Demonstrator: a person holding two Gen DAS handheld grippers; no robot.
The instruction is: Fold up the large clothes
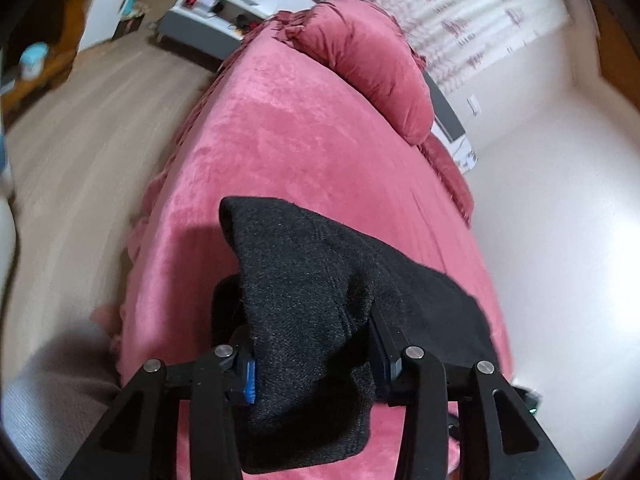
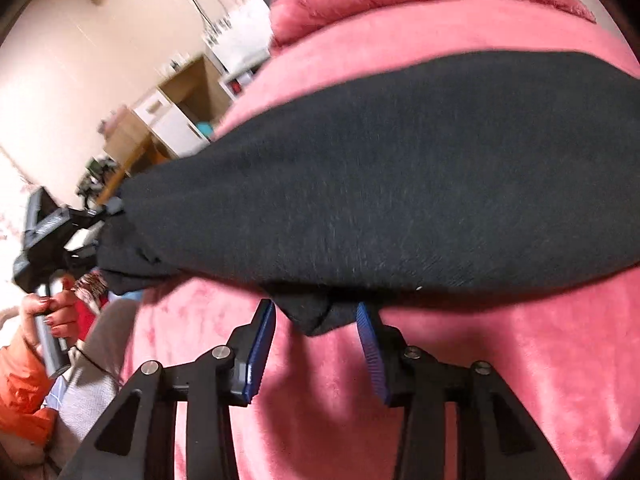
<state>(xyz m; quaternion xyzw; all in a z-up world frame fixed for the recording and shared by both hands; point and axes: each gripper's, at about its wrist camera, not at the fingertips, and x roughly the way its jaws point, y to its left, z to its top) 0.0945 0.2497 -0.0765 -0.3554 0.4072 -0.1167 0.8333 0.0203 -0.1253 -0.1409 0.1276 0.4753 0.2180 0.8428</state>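
Observation:
A black knit garment (image 1: 320, 280) lies bunched on the pink bed (image 1: 288, 140). In the left wrist view my left gripper (image 1: 308, 312) is shut on a thick fold of it, and the cloth drapes over both fingers and hides their tips. The right wrist view shows the garment (image 2: 400, 168) stretched wide across the bed, its left end lifted by the left gripper (image 2: 60, 224), which a hand (image 2: 52, 312) holds. My right gripper (image 2: 316, 306) stands open at the garment's near edge. A small hanging corner of cloth sits between its blue pads (image 2: 262, 344), with gaps showing.
A pink pillow (image 1: 368, 60) rests at the bed's far end. Pale wood floor (image 1: 80, 152) runs along the bed's left side, and a white wall (image 1: 560, 220) is close on its right. Shelves and a wooden cabinet (image 2: 180, 100) stand beyond. An orange sleeve (image 2: 20, 384) is at the left edge.

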